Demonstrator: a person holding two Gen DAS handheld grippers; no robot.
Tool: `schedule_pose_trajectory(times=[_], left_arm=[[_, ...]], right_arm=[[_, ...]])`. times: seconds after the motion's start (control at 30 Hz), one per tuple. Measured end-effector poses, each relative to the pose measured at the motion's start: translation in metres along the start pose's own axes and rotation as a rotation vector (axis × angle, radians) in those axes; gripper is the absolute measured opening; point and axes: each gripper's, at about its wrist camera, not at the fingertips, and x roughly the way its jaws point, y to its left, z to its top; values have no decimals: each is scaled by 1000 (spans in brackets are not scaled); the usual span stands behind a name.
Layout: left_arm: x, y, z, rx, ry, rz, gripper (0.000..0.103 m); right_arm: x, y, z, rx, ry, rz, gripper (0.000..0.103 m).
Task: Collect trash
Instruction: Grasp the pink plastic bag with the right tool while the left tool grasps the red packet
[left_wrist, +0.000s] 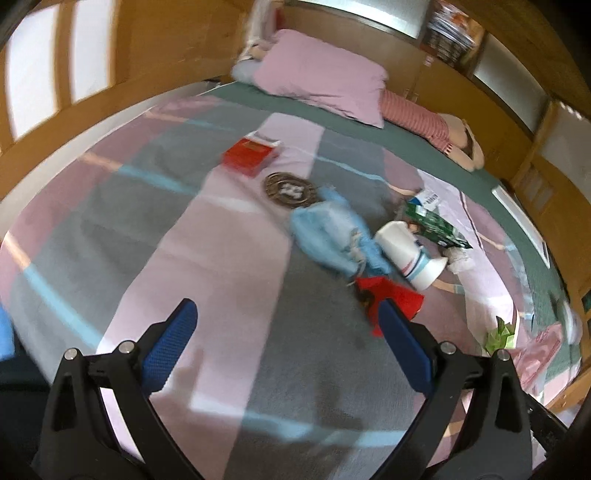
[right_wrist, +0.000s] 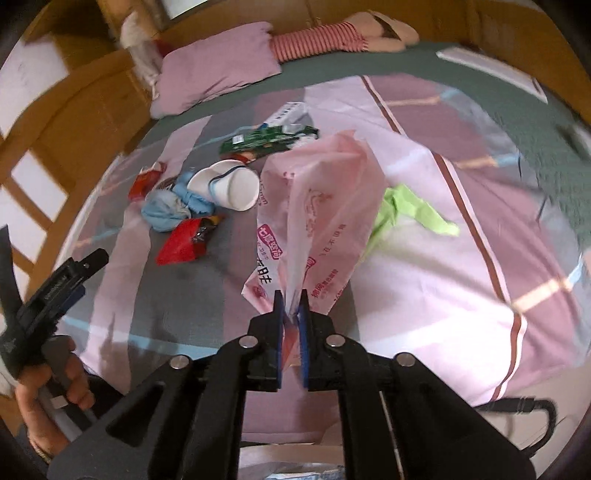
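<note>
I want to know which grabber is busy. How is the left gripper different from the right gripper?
The left gripper is wide open and holds nothing; the right gripper is shut on the pink plastic bag. The left points toward the red wrapper; the right faces its bag. Both have blue pads and black frames.

"七度空间" on pink bag (partly legible)
</note>
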Motion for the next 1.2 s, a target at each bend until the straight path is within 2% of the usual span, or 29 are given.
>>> schedule_pose_trajectory(times=[0.03,0.07,0.23,0.33,0.37,0.4,0.43,0.47,0.53,0.67,0.73,0.83,0.9,0.97,1.03,1.1,1.13,1.2], left_arm=[[6,-12,4,50,4,-5,98],[11,-22,6,87,5,-7,98],[44,-82,4,284,51,-84,98],[64,-99,-1,384,71,-38,95],[73,-101,-3,396,93,-35,80],[78,-100,-5,395,117,-43,69],[87,-98,-6,385,165,-56,50],[95,-94,-8,366,216,-69,39],[97,-88,-9,335,239,-76,34],[73,-80,-4,304,180,-100,33],[49,-75,-4,305,112,-105,33],[11,-71,-8,341,-2,-77,33],[-6,-63,-12,332,-43,-88,33],[-21,-48,-17,266,-45,-133,33],[-27,-35,-19,194,-23,-194,33],[-32,-23,-20,128,-8,-250,33],[-35,-17,-20,96,-10,-269,33],[-40,-9,-23,63,-24,-282,33]], right_arm=[[-3,-5,0,23,-15,-1,54],[-8,-12,-1,49,-40,-10,58],[-18,-42,-7,120,-43,-49,59],[-18,-50,-10,161,-37,-46,61],[-17,-51,-11,163,-35,-59,62],[-18,-53,-12,159,-35,-73,62],[-19,-53,-13,153,-38,-91,63],[-19,-53,-14,150,-43,-109,63],[-22,-55,-16,155,-53,-127,69],[-18,-55,-18,179,-39,-116,77],[-11,-50,-19,179,-25,-121,82],[7,-36,-16,152,12,-159,84],[21,-28,-12,121,37,-211,84],[30,-24,-9,113,41,-286,82],[35,-23,-8,123,52,-277,51],[35,-22,-8,130,51,-253,39],[31,-20,-8,126,38,-238,34],[22,-13,-10,109,12,-207,32]])
